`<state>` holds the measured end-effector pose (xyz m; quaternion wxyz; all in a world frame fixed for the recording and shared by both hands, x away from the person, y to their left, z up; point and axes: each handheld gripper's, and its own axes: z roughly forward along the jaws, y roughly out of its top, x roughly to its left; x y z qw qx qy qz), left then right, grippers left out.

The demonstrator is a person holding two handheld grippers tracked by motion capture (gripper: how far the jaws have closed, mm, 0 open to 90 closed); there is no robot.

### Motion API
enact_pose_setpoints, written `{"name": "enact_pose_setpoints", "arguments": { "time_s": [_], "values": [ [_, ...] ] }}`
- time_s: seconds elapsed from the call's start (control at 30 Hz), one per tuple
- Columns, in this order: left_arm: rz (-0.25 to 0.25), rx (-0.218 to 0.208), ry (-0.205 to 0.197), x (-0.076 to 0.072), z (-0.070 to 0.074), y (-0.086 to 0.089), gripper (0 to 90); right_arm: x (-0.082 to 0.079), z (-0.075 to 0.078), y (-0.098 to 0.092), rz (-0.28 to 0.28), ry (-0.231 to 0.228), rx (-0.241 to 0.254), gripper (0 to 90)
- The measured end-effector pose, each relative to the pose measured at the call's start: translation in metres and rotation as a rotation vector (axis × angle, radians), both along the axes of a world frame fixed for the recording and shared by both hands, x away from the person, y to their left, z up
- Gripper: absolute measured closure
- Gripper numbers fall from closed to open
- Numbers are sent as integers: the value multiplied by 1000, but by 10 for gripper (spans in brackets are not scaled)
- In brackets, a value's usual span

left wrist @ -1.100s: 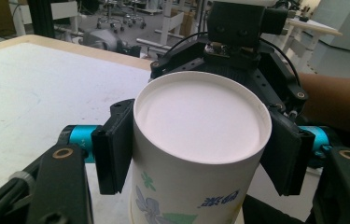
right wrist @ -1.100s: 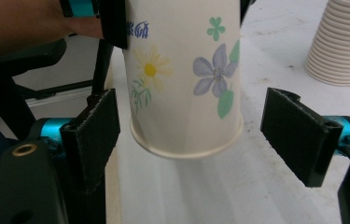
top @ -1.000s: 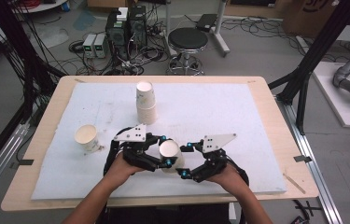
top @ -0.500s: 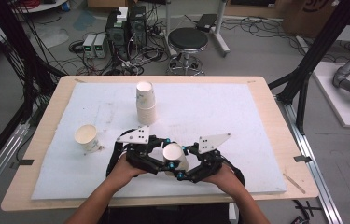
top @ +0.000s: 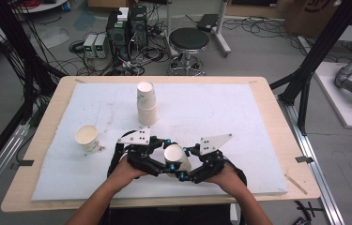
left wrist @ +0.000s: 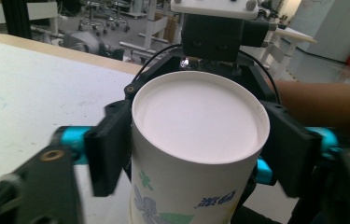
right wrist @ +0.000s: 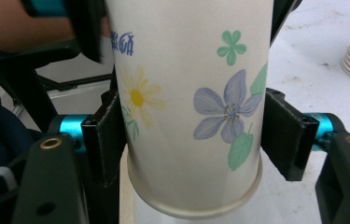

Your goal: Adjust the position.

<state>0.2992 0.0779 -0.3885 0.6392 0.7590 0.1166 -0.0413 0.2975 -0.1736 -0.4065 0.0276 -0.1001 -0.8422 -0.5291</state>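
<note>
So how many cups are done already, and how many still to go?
One cup stands open end up at the left: looks done. A flowered cup, bottom up, is changing hands: the right gripper has just been closing on it, the left gripper opening around it. The upside-down stack in the middle probably still waits; I can't count it.

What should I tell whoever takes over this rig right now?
Left gripper: jaws just opened, flowered cup between them, upside down.
Right gripper: jaws just closed, pads on the same cup.
Elsewhere: cup stack mid-table, one upright cup at the left.
Done: cup passed to the right gripper.
Left: draw the left gripper back; probably add the cup to the stack.
</note>
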Motion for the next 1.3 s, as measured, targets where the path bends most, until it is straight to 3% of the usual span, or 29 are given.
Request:
{"name": "enact_pose_setpoints", "arguments": {
  "time_s": [0.1,0.27,0.43,0.6,0.87,1.3],
  "values": [
    [25,21,-6,0,3,2,149,0,1,-1,-2,-4,-7,305],
    [41,41,-9,1,9,9,147,1,4,-3,-10,-20,-42,304],
    [26,118,-27,1,17,14,147,1,3,-2,-4,-30,-97,304],
    [14,178,-34,2,22,17,147,2,2,3,17,-57,-185,304],
    [-3,230,-36,2,24,14,148,2,14,11,37,-120,-323,304],
    [-50,341,-47,1,22,4,149,3,27,19,86,-153,-470,304]
  ]
}}
